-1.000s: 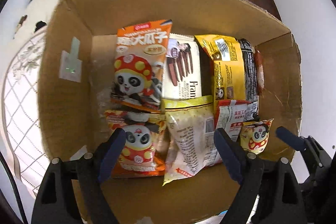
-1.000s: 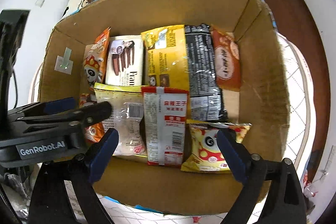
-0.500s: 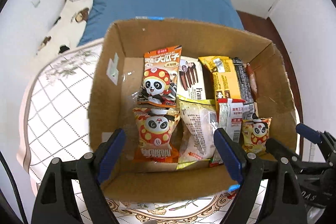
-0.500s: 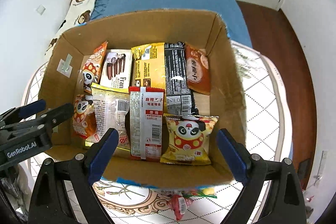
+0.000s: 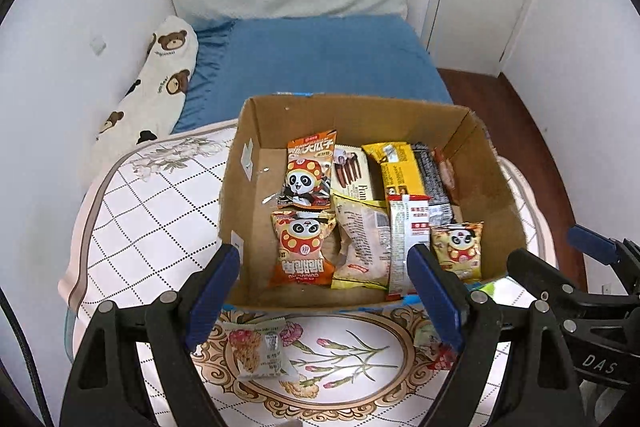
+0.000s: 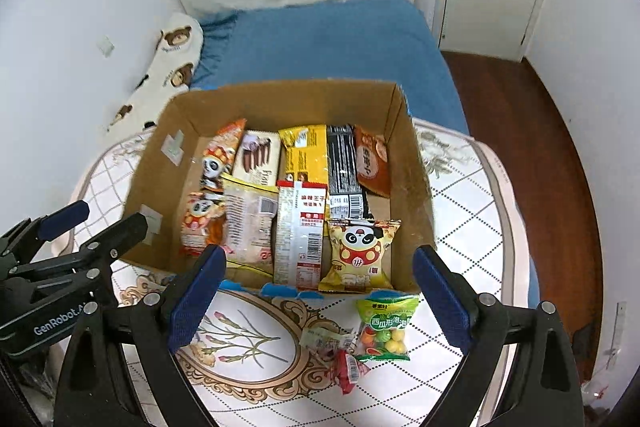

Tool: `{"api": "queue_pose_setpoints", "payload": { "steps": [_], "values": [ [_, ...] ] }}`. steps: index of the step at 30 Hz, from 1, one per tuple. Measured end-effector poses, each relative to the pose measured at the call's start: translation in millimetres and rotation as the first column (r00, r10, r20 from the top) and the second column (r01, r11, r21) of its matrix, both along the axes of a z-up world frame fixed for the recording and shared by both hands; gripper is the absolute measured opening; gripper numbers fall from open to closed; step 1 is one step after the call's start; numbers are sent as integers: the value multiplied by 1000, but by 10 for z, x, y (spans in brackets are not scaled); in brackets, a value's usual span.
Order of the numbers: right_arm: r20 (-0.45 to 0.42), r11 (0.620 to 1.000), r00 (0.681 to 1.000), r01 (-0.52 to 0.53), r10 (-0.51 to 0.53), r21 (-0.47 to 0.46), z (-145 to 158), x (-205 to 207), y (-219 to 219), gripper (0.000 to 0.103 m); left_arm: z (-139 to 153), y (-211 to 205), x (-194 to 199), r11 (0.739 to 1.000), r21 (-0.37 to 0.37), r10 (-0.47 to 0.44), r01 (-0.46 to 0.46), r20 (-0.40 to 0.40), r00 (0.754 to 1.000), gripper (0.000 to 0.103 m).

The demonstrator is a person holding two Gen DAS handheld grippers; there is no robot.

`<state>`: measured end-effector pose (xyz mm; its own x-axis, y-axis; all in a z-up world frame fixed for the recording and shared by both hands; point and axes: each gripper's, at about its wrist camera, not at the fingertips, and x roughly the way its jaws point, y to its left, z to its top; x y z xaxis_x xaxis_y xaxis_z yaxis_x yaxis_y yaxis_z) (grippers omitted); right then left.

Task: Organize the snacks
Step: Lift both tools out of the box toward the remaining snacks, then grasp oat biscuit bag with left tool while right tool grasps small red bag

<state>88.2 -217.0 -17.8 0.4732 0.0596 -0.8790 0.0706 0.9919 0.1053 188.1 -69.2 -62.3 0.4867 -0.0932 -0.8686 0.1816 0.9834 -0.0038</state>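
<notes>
So both grippers, left gripper [image 5: 324,291] and right gripper [image 6: 320,291], are held wide open and empty over the cardboard box [image 6: 416,163] packed with snack packets [image 6: 298,231].

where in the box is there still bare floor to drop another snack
Bare cardboard lies along the left wall of the cardboard box, beside the two panda bags. A smaller bare patch sits at the right wall, past the orange-brown packet and above the yellow panda bag. The middle is packed with overlapping packets.

bright, even light; sharp; fisheye-warped, dark corners
</notes>
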Motion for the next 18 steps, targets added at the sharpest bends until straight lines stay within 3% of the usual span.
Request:
{"api": "queue_pose_setpoints", "payload": {
  "steps": [6, 10, 16, 17, 18],
  "values": [
    [59, 999, 998, -14, 12, 32, 252, -308, 46, 96, 176, 50, -241, 1000, -16, 24, -23, 50, 998, 86],
    [67, 997, 998, -21, 15, 80, 266, -471, 25, 96, 186, 90, -369, 999, -10, 49, -49, 65, 997, 86],
    [-17, 982, 1000, -2, 5, 189, -184, -606, -175, 96, -138, 245, -570, 992, 26, 123, -124, 8, 992, 86],
    [-49, 979, 999, 3, 7, 202, -339, -618, -217, 92, -249, 293, -598, 988, 48, 144, -144, -7, 990, 86],
    [-82, 977, 997, 2, 16, 212, -497, -615, -245, 80, -321, 329, -619, 985, 61, 160, -159, -22, 987, 86]
  ]
}}
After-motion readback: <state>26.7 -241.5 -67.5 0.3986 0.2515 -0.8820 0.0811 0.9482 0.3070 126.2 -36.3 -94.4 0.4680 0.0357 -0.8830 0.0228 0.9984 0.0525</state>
